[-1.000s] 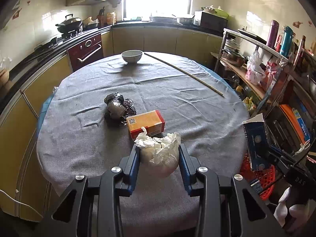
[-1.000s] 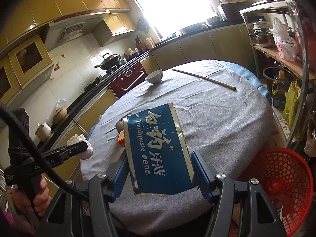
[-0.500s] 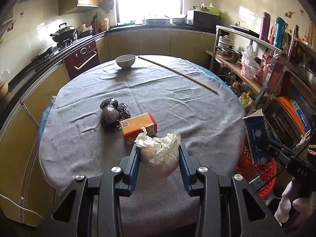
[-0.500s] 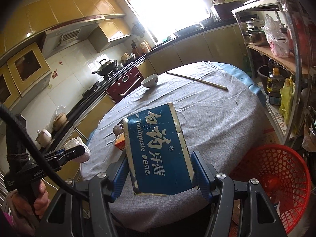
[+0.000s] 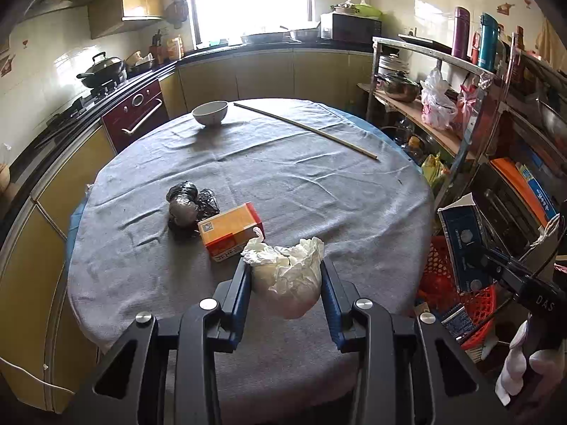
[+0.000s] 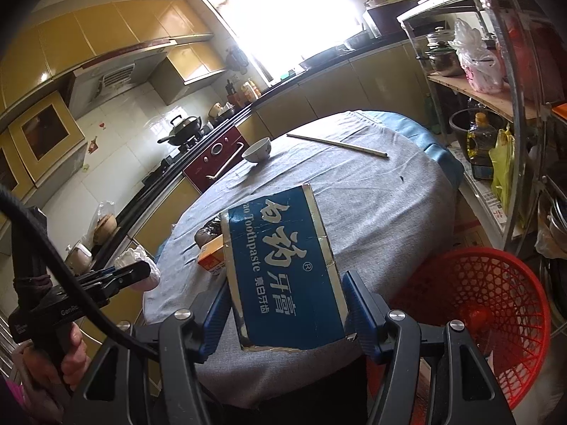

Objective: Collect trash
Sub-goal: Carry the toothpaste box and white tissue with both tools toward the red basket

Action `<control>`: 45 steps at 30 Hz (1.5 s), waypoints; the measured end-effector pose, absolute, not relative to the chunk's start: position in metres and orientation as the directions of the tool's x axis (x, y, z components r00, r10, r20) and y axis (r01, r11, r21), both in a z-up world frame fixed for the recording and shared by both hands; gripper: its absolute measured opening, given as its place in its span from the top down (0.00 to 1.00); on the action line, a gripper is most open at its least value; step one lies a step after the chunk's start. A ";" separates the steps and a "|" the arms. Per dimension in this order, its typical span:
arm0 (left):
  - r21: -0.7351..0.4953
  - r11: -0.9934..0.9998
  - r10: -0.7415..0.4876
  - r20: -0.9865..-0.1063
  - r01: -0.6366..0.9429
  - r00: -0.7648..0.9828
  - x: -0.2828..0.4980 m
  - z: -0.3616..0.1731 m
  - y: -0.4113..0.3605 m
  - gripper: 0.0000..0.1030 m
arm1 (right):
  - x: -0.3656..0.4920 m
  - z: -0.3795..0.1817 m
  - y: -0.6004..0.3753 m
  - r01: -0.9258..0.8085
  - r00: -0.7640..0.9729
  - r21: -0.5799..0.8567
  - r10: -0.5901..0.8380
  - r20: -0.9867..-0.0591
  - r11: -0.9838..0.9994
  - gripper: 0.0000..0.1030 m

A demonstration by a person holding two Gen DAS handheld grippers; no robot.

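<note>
White tissue wad (image 5: 287,276) clamped between left tongs (image 5: 286,283); toothpaste box (image 6: 283,269) between right tongs (image 6: 285,304)

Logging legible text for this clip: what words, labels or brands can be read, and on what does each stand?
"Toothpaste", after a cut-off "ao", with large Chinese characters and an ® mark: blue toothpaste box in the right gripper.
"DAS": right gripper's handle.
"GenRo", cut off: left gripper's handle.
Orange box: QR code and print too small to read.
</note>
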State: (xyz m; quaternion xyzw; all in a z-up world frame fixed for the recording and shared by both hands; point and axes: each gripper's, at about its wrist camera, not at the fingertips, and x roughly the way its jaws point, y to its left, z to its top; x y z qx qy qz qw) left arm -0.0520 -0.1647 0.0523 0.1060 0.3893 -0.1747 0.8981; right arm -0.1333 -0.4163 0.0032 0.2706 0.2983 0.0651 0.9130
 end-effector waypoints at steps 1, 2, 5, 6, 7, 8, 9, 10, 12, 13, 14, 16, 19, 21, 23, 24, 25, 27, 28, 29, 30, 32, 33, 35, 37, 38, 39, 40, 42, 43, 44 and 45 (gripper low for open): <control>0.058 0.914 -0.232 -0.736 0.400 0.636 -0.053 0.052 -0.166 0.62 | -0.134 0.003 -0.418 0.045 0.815 0.535 0.278 -0.508 0.844 0.37; 0.061 0.913 -0.232 -0.736 0.403 0.636 -0.053 0.052 -0.168 0.62 | -0.136 0.003 -0.419 0.049 0.817 0.536 0.275 -0.507 0.843 0.37; 0.063 0.909 -0.234 -0.740 0.411 0.631 -0.054 0.051 -0.172 0.62 | -0.139 0.003 -0.423 0.056 0.820 0.542 0.271 -0.504 0.839 0.37; 0.066 0.908 -0.234 -0.740 0.415 0.630 -0.055 0.051 -0.174 0.62 | -0.140 0.003 -0.424 0.058 0.820 0.543 0.270 -0.504 0.838 0.37; 0.069 0.906 -0.235 -0.740 0.418 0.630 -0.056 0.050 -0.175 0.62 | -0.141 0.002 -0.425 0.062 0.822 0.543 0.266 -0.504 0.838 0.37; 0.070 0.904 -0.236 -0.741 0.421 0.629 -0.057 0.050 -0.177 0.62 | -0.142 0.002 -0.426 0.064 0.822 0.543 0.264 -0.504 0.837 0.37; 0.069 0.902 -0.240 -0.742 0.427 0.627 -0.057 0.050 -0.178 0.62 | -0.143 0.001 -0.428 0.068 0.823 0.545 0.262 -0.505 0.836 0.37; 0.068 0.899 -0.245 -0.742 0.433 0.624 -0.058 0.049 -0.180 0.62 | -0.144 0.001 -0.429 0.071 0.823 0.546 0.260 -0.505 0.835 0.37; 0.070 0.894 -0.250 -0.741 0.442 0.624 -0.059 0.049 -0.182 0.62 | -0.147 0.001 -0.432 0.079 0.825 0.548 0.254 -0.504 0.832 0.37; 0.071 0.891 -0.253 -0.741 0.448 0.622 -0.060 0.049 -0.184 0.62 | -0.148 0.000 -0.435 0.083 0.826 0.551 0.251 -0.504 0.830 0.37; 0.071 0.889 -0.256 -0.741 0.452 0.620 -0.061 0.049 -0.184 0.62 | -0.149 0.000 -0.437 0.089 0.827 0.554 0.248 -0.504 0.828 0.37; 0.069 0.883 -0.264 -0.745 0.465 0.613 -0.062 0.047 -0.188 0.62 | -0.151 -0.002 -0.441 0.098 0.829 0.557 0.241 -0.504 0.825 0.37; 0.067 0.872 -0.278 -0.747 0.484 0.604 -0.065 0.045 -0.193 0.62 | -0.154 -0.005 -0.447 0.111 0.831 0.564 0.235 -0.505 0.818 0.37; 0.060 0.864 -0.293 -0.748 0.501 0.595 -0.066 0.044 -0.197 0.62 | -0.157 -0.007 -0.451 0.119 0.832 0.567 0.229 -0.505 0.815 0.37; 0.065 0.856 -0.299 -0.747 0.514 0.593 -0.068 0.043 -0.202 0.62 | -0.159 -0.010 -0.455 0.126 0.832 0.570 0.226 -0.506 0.812 0.37; 0.066 0.850 -0.306 -0.747 0.523 0.591 -0.070 0.042 -0.205 0.62 | -0.160 -0.010 -0.456 0.129 0.833 0.571 0.225 -0.506 0.811 0.37; 0.062 0.843 -0.315 -0.747 0.534 0.585 -0.070 0.042 -0.208 0.62 | -0.161 -0.011 -0.458 0.132 0.833 0.573 0.222 -0.506 0.809 0.36; 0.054 0.833 -0.331 -0.749 0.551 0.574 -0.072 0.041 -0.212 0.62 | -0.163 -0.013 -0.462 0.138 0.834 0.578 0.220 -0.505 0.804 0.36; 0.051 0.826 -0.339 -0.750 0.561 0.568 -0.072 0.040 -0.216 0.62 | -0.163 -0.014 -0.463 0.141 0.835 0.579 0.218 -0.506 0.803 0.36; 0.047 0.822 -0.344 -0.752 0.567 0.562 -0.073 0.039 -0.218 0.62 | -0.164 -0.014 -0.464 0.145 0.835 0.579 0.214 -0.507 0.802 0.36; 0.040 0.816 -0.354 -0.755 0.577 0.553 -0.073 0.038 -0.222 0.62 | -0.166 -0.015 -0.466 0.149 0.836 0.580 0.212 -0.507 0.801 0.36; 0.030 0.807 -0.365 -0.760 0.589 0.539 -0.072 0.036 -0.227 0.62 | -0.169 -0.018 -0.472 0.158 0.837 0.585 0.207 -0.507 0.795 0.36; 0.027 0.802 -0.370 -0.762 0.597 0.531 -0.073 0.035 -0.231 0.62 | -0.171 -0.019 -0.473 0.162 0.837 0.586 0.204 -0.507 0.794 0.36; 0.022 0.792 -0.378 -0.767 0.610 0.519 -0.074 0.033 -0.238 0.62 | -0.175 -0.021 -0.479 0.173 0.839 0.592 0.197 -0.507 0.787 0.36; 0.014 0.780 -0.390 -0.771 0.626 0.503 -0.075 0.031 -0.245 0.62 | -0.179 -0.023 -0.484 0.185 0.840 0.597 0.190 -0.509 0.781 0.36; 0.013 0.775 -0.393 -0.772 0.631 0.499 -0.076 0.031 -0.248 0.62 | -0.181 -0.024 -0.486 0.192 0.840 0.599 0.185 -0.509 0.777 0.36; 0.015 0.769 -0.396 -0.774 0.640 0.494 -0.077 0.030 -0.253 0.62 | -0.183 -0.026 -0.490 0.199 0.841 0.602 0.181 -0.510 0.773 0.36; 0.016 0.762 -0.400 -0.775 0.647 0.490 -0.078 0.030 -0.257 0.62 | -0.186 -0.028 -0.493 0.207 0.842 0.606 0.175 -0.510 0.768 0.36; 0.013 0.748 -0.410 -0.777 0.664 0.477 -0.080 0.029 -0.265 0.62 | -0.192 -0.029 -0.500 0.219 0.845 0.610 0.164 -0.509 0.761 0.36; 0.011 0.738 -0.417 -0.779 0.675 0.469 -0.082 0.028 -0.270 0.62 | -0.195 -0.030 -0.504 0.227 0.847 0.612 0.156 -0.508 0.758 0.36; 0.013 0.732 -0.419 -0.780 0.682 0.464 -0.083 0.027 -0.273 0.62 | -0.198 -0.032 -0.508 0.236 0.848 0.615 0.150 -0.508 0.752 0.36; 0.018 0.722 -0.420 -0.782 0.691 0.459 -0.085 0.025 -0.279 0.62 | -0.201 -0.034 -0.511 0.243 0.849 0.618 0.144 -0.508 0.748 0.36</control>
